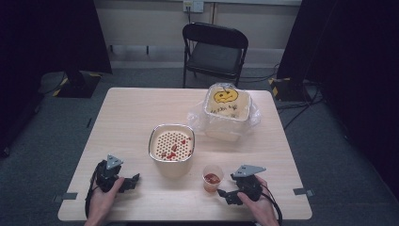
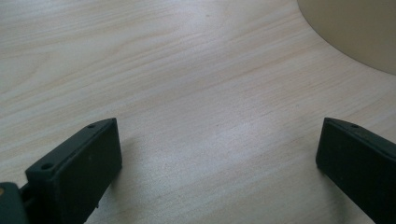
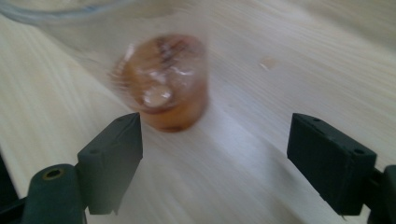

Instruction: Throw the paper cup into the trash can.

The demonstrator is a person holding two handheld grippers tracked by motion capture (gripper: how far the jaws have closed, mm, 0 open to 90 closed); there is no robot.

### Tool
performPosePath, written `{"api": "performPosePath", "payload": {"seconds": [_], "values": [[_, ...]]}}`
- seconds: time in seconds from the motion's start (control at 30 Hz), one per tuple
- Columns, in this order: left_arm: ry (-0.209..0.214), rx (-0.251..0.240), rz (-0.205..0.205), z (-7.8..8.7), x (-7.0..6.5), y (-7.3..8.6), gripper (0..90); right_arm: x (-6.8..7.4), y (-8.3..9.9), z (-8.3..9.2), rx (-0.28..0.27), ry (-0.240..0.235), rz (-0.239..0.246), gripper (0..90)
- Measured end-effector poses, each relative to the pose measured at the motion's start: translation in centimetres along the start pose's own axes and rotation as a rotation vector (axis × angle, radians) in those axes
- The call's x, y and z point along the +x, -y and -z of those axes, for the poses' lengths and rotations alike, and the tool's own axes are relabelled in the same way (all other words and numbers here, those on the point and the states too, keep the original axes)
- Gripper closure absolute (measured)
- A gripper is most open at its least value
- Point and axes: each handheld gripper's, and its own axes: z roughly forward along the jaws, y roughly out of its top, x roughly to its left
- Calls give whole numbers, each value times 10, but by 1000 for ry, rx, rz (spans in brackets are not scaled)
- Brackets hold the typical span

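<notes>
Grippers rest low on the table (image 1: 127, 117): left gripper (image 2: 219, 163) spread and empty, right gripper (image 3: 215, 154) spread, apparently lined up on the cup (image 3: 163, 81).

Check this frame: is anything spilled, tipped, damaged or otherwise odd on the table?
Nothing looks spilled or tipped. The small cup with red contents stands upright, and red bits lie on the perforated insert of the beige pot. The container with a pumpkin face sits in crumpled clear plastic, which looks untidy.

Both tongs (image 1: 133, 180) (image 1: 224, 194) are black with blocky, screw-holed jaws, grey three-cornered top plates and trailing black cables.
</notes>
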Motion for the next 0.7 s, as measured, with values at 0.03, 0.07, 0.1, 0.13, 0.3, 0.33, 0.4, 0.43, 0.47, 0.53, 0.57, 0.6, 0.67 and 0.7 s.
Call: {"api": "performPosePath", "payload": {"seconds": [0.03, 0.07, 0.1, 0.13, 0.3, 0.33, 0.4, 0.43, 0.47, 0.53, 0.57, 0.6, 0.67, 0.7], "values": [[0, 0, 1, 0, 0, 0, 0, 1, -1, -1, -9, -18, -3, 179], [0, 1, -1, 0, 0, 0, 0, 2, -1, -2, -9, -21, 2, 179], [0, 1, -1, 0, 0, 0, 0, 4, -2, -3, -8, -25, 8, 180], [0, 1, -2, 0, 0, 0, 0, 5, -3, -4, -14, -29, 12, 186], [1, 0, -1, 0, 0, 0, 0, 13, -11, -10, -57, -73, 13, 224], [1, 0, -1, 0, 0, 0, 0, 13, -11, -10, -57, -73, 13, 224], [1, 0, 0, 0, 0, 0, 0, 16, -18, -15, -88, -95, 11, 253], [1, 0, 0, 0, 0, 0, 0, 16, -18, -15, -88, -95, 11, 253], [1, 0, -1, 0, 0, 0, 0, 16, -21, -19, -92, -113, 10, 263], [1, 0, -1, 0, 0, 0, 0, 16, -22, -20, -97, -117, 9, 265], [1, 0, -1, 0, 0, 0, 0, 15, -24, -23, -104, -122, 13, 273], [0, 0, -1, 0, 0, 0, 0, 15, -25, -24, -108, -126, 14, 276], [1, 0, -1, 0, 0, 0, 0, 17, -27, -27, -113, -110, 40, 289], [0, 0, 0, 0, 0, 0, 0, 17, -29, -28, -117, -111, 43, 290]]}}
